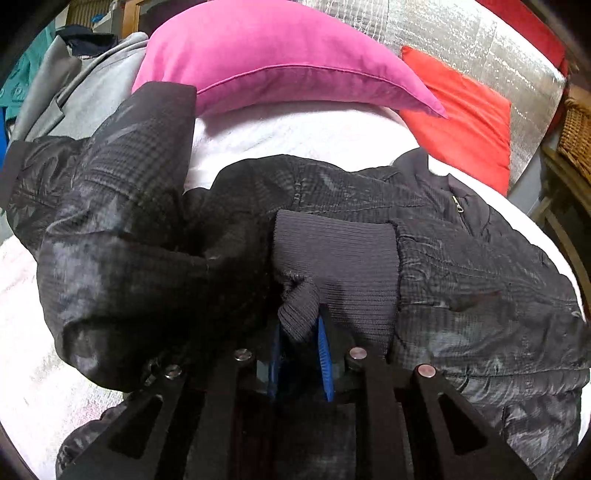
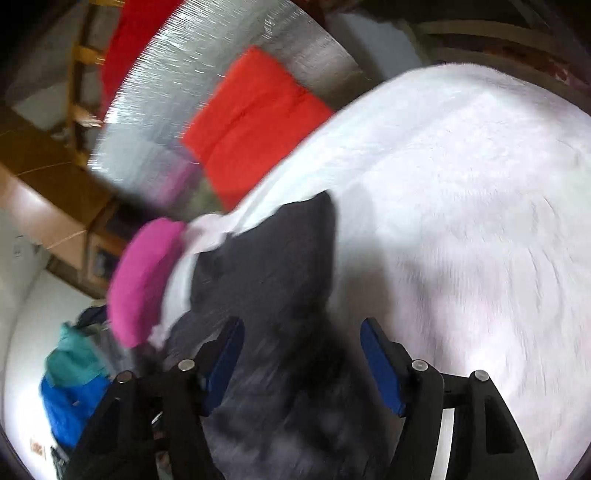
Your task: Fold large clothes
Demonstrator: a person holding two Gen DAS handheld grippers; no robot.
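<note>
Your left hand-held gripper point(image 1: 301, 354) is clenched on the ribbed knit cuff point(image 1: 334, 258) of the dark quilted jacket point(image 1: 480, 266); a fold of the cuff sits pinched between the two blue pads point(image 1: 325, 354). The jacket lies spread on the white bed point(image 1: 295, 133), with its body reaching to the bed's right edge and one sleeve point(image 1: 122, 177) bent up toward the far left corner. Your right hand-held gripper point(image 2: 301, 354) is released: its blue fingers point(image 2: 380, 365) stand wide apart, dark jacket fabric point(image 2: 280, 280) lies under and between them, and the pads do not press it. That view is blurred. At the head of the bed a pink pillow point(image 1: 280, 55) and a red cushion point(image 1: 469, 118) lean against a silver padded panel point(image 1: 461, 33). Other clothes point(image 1: 85, 85) are piled at the far left edge.
</note>
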